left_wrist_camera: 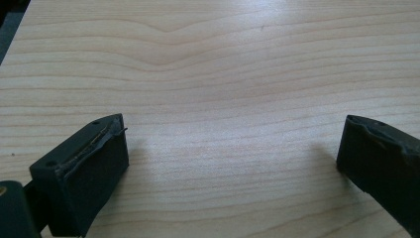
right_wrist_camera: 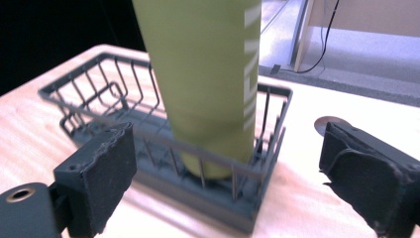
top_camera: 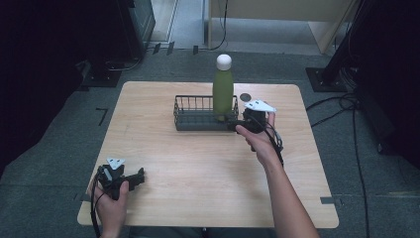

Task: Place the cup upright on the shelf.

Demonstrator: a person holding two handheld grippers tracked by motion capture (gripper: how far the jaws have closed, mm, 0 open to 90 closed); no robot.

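A green bottle with a white cap stands upright in the right end of a dark wire basket on the wooden table. My right gripper is held just off the basket's right front corner. It is open, its jaws apart on either side of the bottle and basket, with nothing between them. My left gripper rests low at the table's front left, open over bare wood.
A small round dark disc lies on the table just right of the basket, seen too as a disc in the right gripper view. Dark stands and cables surround the table on the floor.
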